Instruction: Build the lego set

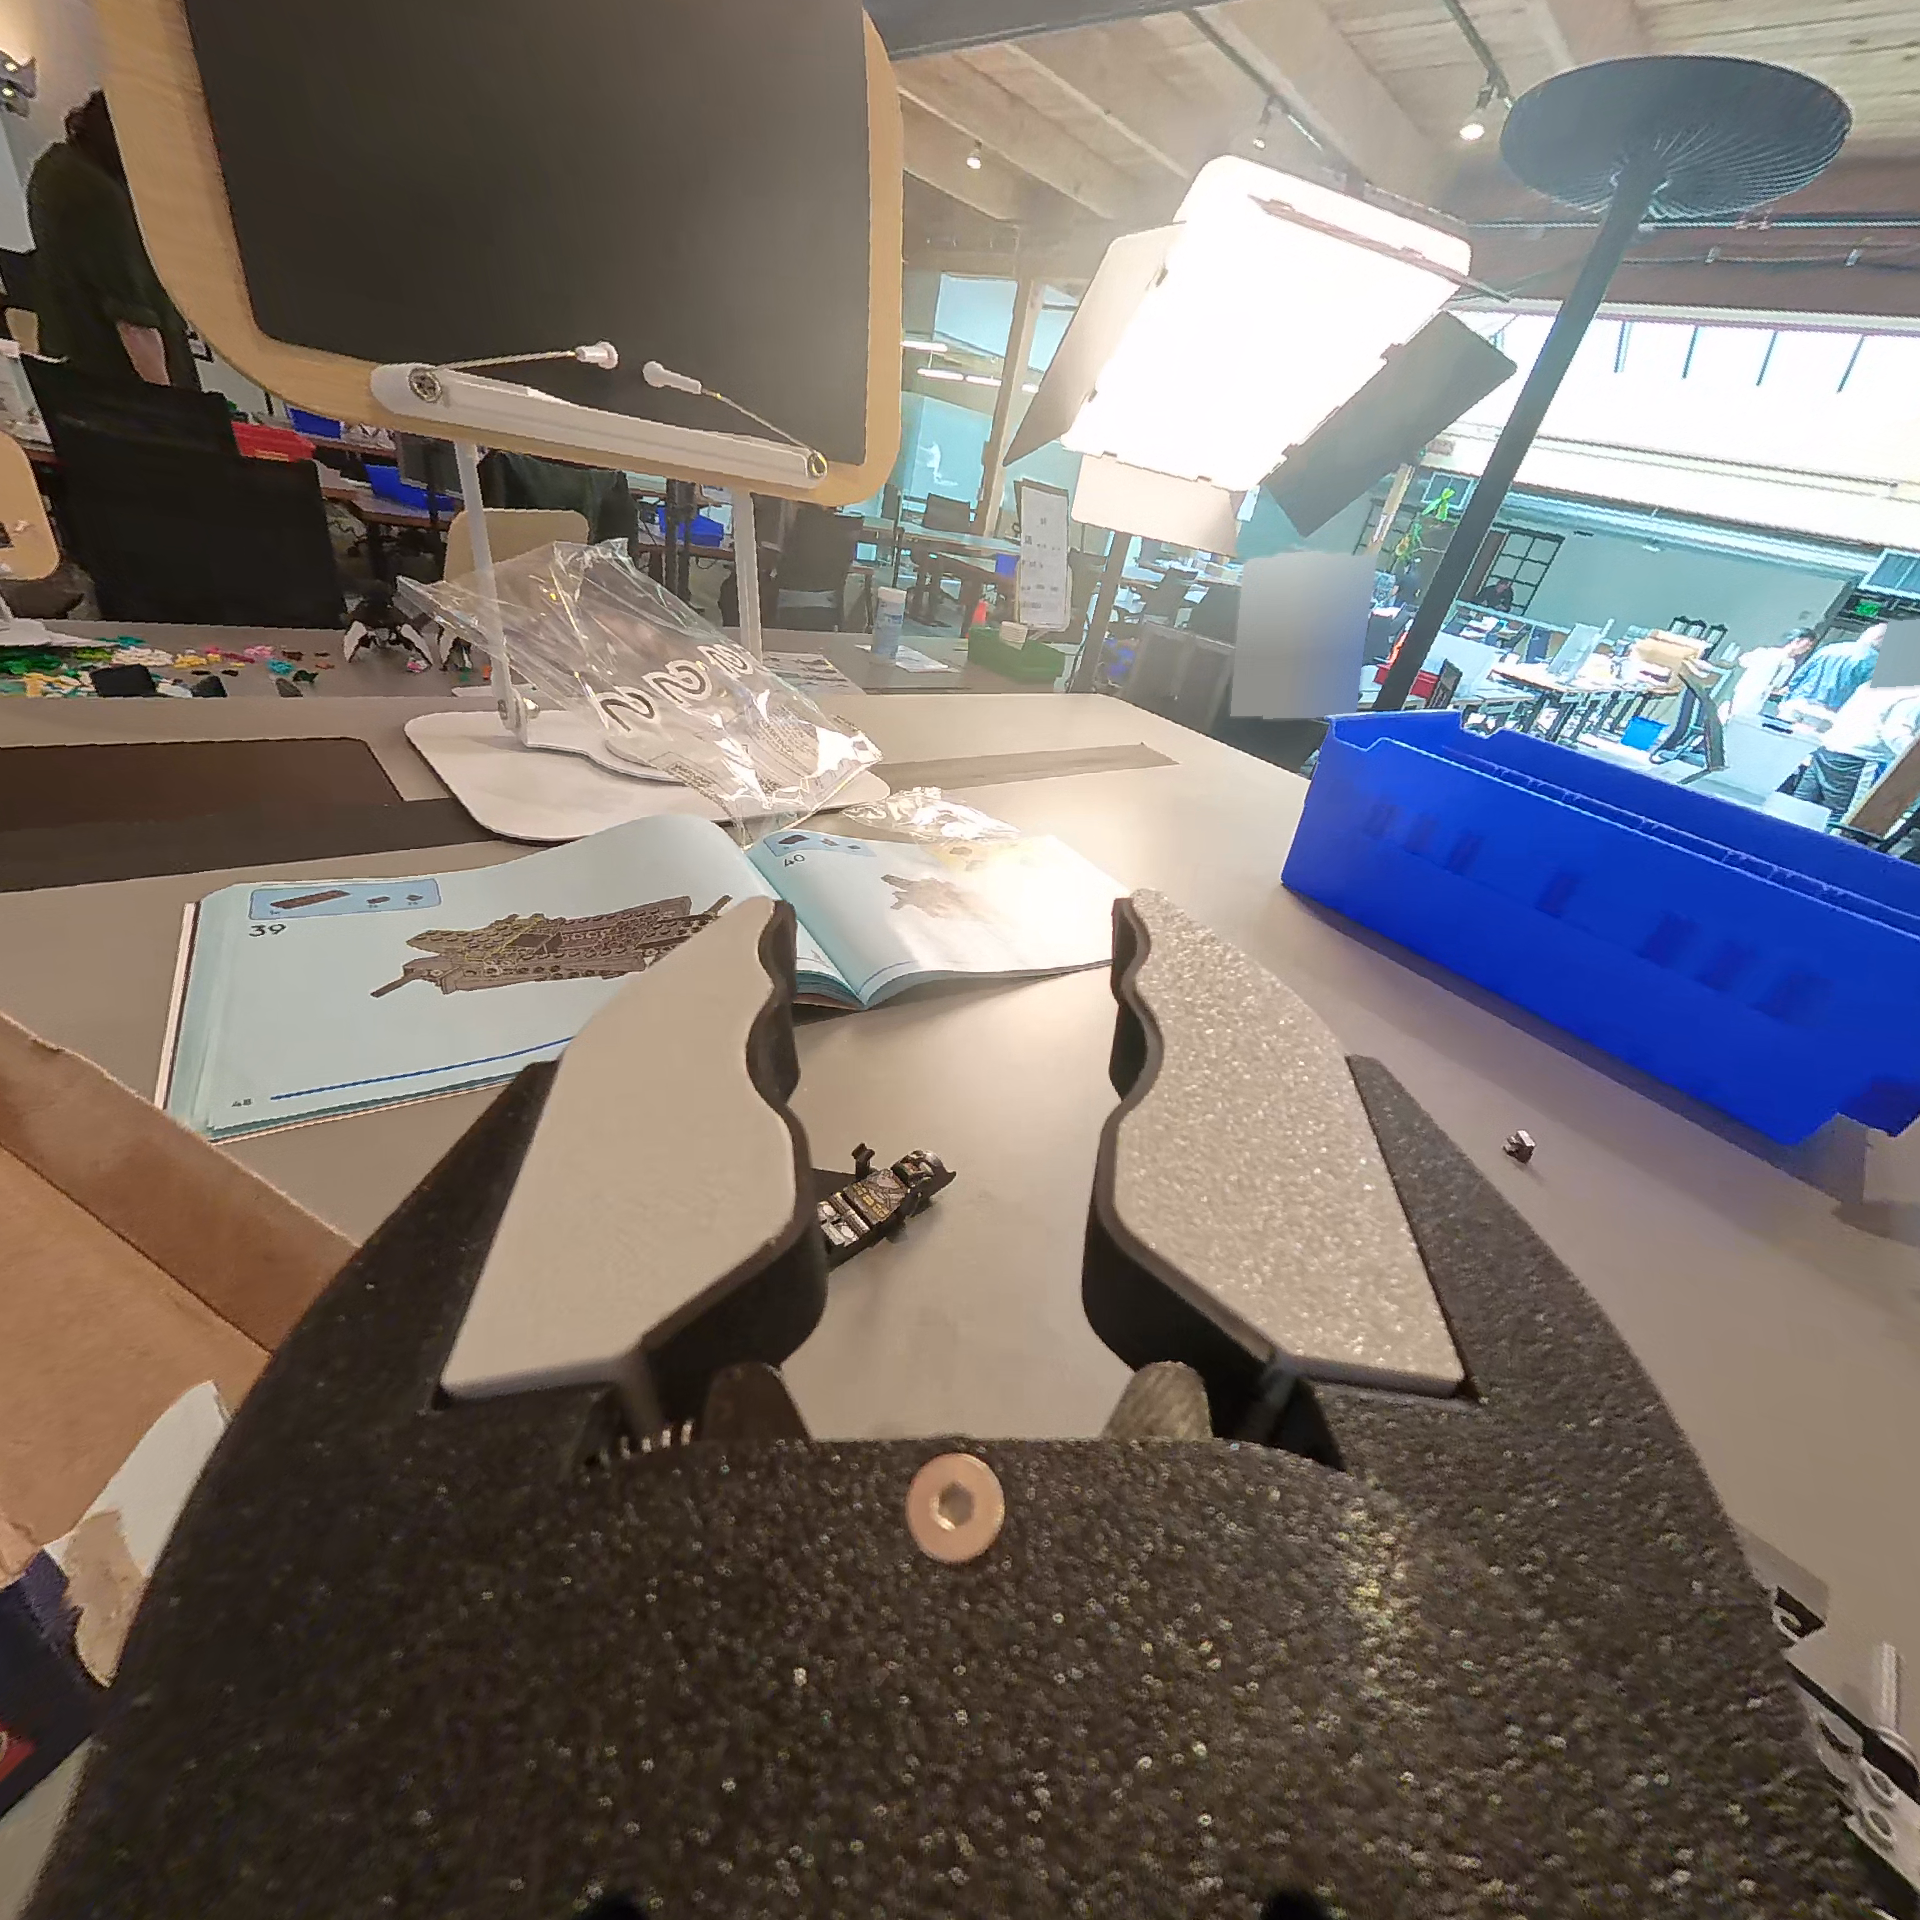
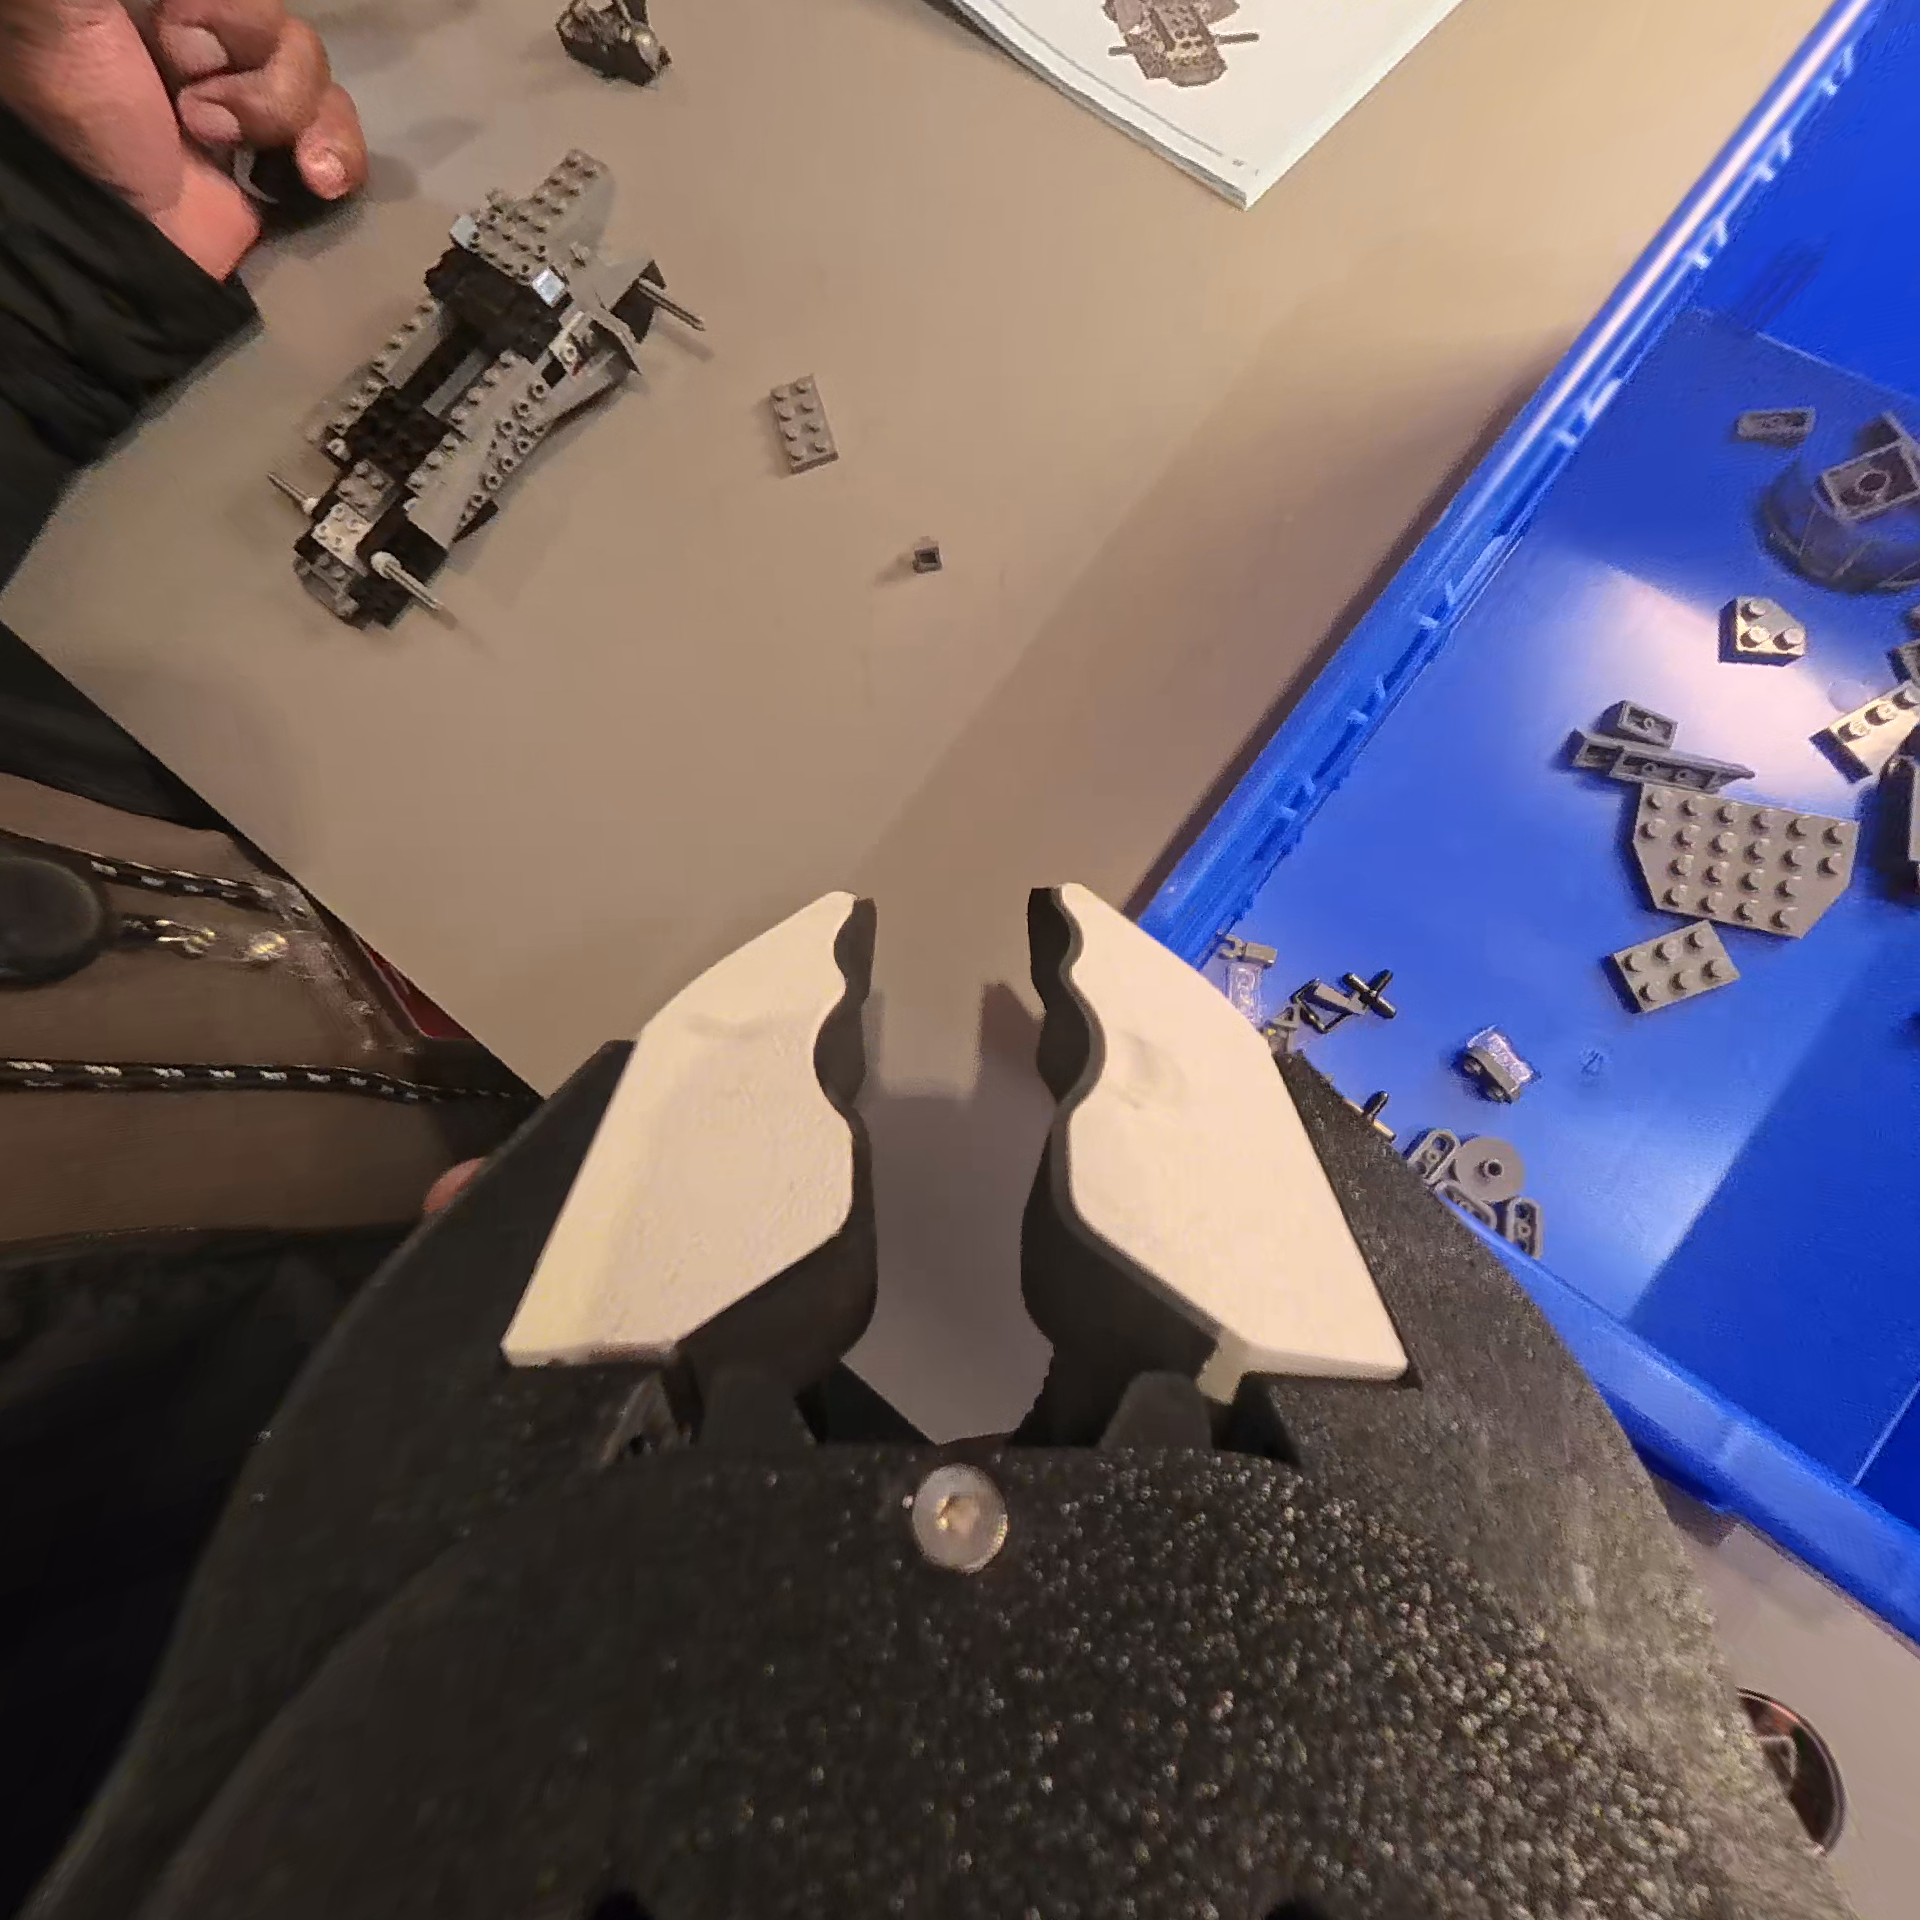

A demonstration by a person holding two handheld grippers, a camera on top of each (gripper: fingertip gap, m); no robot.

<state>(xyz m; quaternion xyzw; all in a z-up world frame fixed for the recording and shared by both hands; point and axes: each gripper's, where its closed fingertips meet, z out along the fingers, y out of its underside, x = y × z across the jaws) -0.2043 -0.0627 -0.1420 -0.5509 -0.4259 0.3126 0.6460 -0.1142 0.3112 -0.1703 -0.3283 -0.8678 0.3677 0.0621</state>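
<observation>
Your left gripper (image 1: pixel 940 914) has its jaws spread wide with nothing between the pads; wavy black rubber inner edges, flat grey outer plates, the right one grainy. It hangs over the smooth grey table (image 1: pixel 1299 1226). Below the gap, close to the left finger, a small dark minifigure (image 1: pixel 883 1195) lies flat on the table, not touched. Just beyond the tips an open instruction booklet (image 1: pixel 468 997) lies with pale blue glossy pages. Crinkled clear plastic bags (image 1: pixel 665 696) rest at its far edge, on the white base of a tilted wood-rimmed black board on a stand (image 1: pixel 520 218). At the right stands a long blue plastic bin (image 1: pixel 1579 935), ribbed walls, with a tiny dark stud piece (image 1: pixel 1519 1146) on the table near it. Torn brown cardboard (image 1: pixel 135 1247) sits near left.

Your right gripper (image 2: pixel 951 914) is partly open, pads apart, gripping nothing, bare tabletop under the gap. Its right finger (image 2: pixel 1164 1122) overlaps the near corner of the blue bin, which holds loose grey studded plates and small pins (image 2: pixel 1745 862). Farther out on the table: the same tiny dark piece, a small grey two-by-four plate (image 2: pixel 803 424), and a grey and black studded brick model (image 2: pixel 468 405) with axle pins sticking out. A bare hand (image 2: pixel 229 104) rests far left, near the model.
</observation>
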